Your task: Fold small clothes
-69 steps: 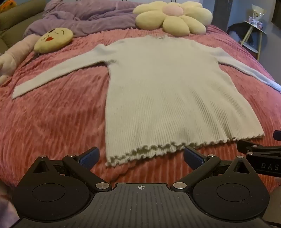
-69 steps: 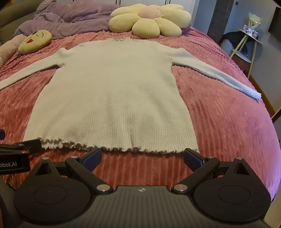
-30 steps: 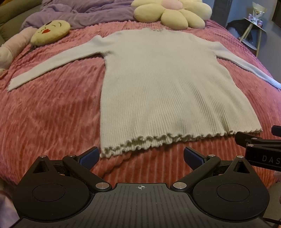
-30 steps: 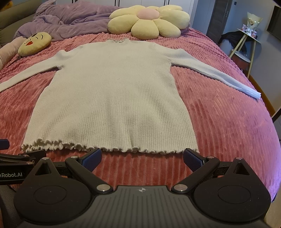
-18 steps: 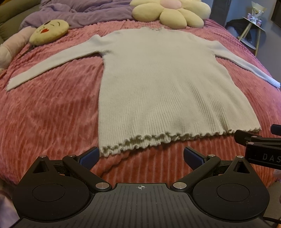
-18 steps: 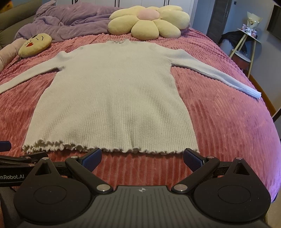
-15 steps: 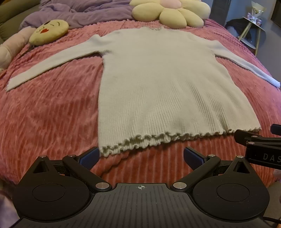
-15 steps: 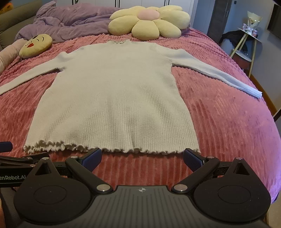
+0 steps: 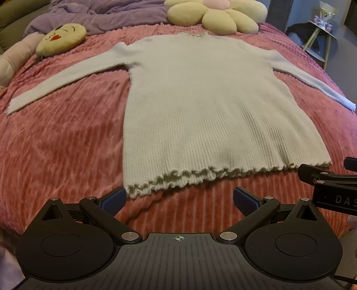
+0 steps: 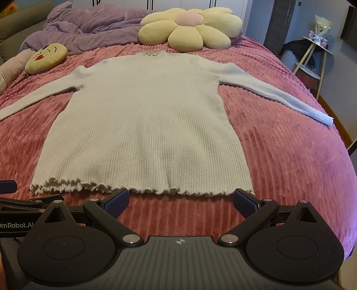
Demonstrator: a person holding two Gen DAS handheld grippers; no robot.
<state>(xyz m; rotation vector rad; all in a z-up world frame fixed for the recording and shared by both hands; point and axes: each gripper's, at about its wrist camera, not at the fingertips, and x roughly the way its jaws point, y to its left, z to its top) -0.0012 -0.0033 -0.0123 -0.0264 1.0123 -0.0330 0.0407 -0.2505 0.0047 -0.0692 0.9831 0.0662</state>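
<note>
Your cream ribbed sweater point(image 9: 207, 107) lies flat and face-up on the bed, both sleeves spread out to the sides, its frilled hem point(image 10: 142, 189) nearest you and its neck toward the pillows. It rests on a pink ribbed bedspread point(image 9: 58, 142) that covers the whole surface. Beyond the collar sits a yellow flower-shaped cushion point(image 10: 189, 29) with a pink centre, and to the left a yellow face pillow point(image 10: 45, 58) with a red mouth. A rumpled purple blanket point(image 10: 93, 24) is heaped at the head of the bed.

Your left hand-held gripper point(image 9: 178, 198) hovers just short of the hem's left corner, jaws spread wide, nothing between them. Your right hand-held gripper point(image 10: 180, 199) hovers just short of the hem's right part, equally spread and empty.

The left wrist view shows the left sleeve's cuff point(image 9: 13, 107); in the right wrist view that cuff runs out of frame. The right wrist view shows more of the room: white cupboard doors point(image 10: 178, 5) behind the bed and a small side table point(image 10: 316, 51) on pale legs with dark cloth beside it.
</note>
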